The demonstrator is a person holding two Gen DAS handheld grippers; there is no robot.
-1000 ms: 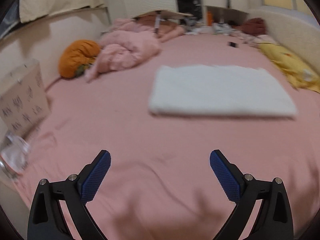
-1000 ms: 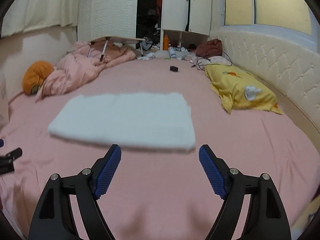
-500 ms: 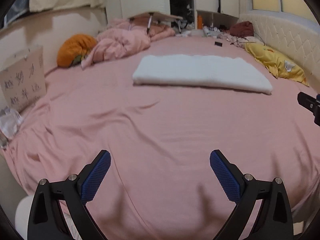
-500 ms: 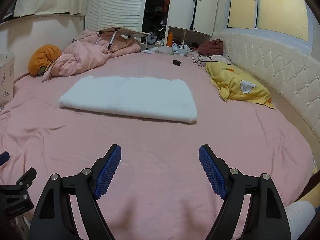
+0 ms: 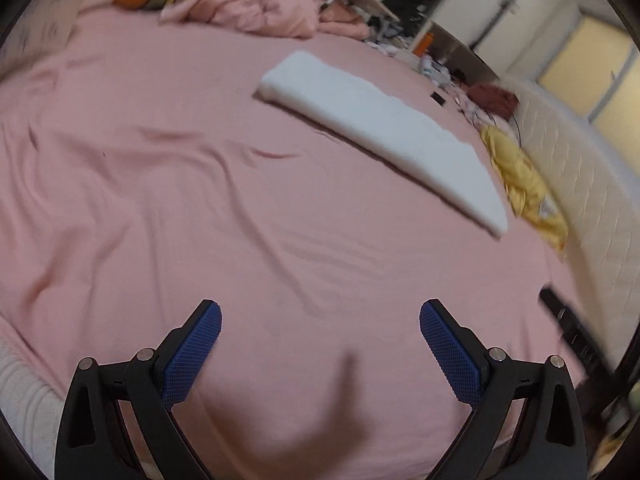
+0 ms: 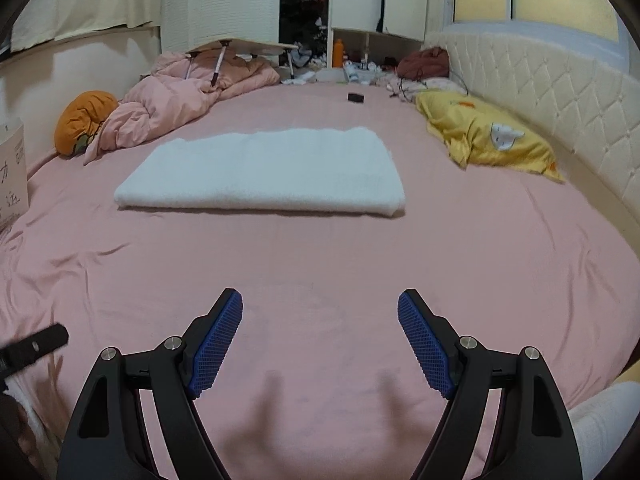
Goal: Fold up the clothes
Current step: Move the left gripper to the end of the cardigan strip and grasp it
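The left gripper is wide open above the pink bed sheet, and nothing is between its 2 blue pads. The right gripper is also wide open and empty, with its 2 pads over bare sheet. The folded white towel lies flat in the middle of the bed, well apart from both grippers. Beyond it there is a crumpled pink duvet beside an orange cushion. A yellow pillow lies to the right, near the quilted cream headboard.
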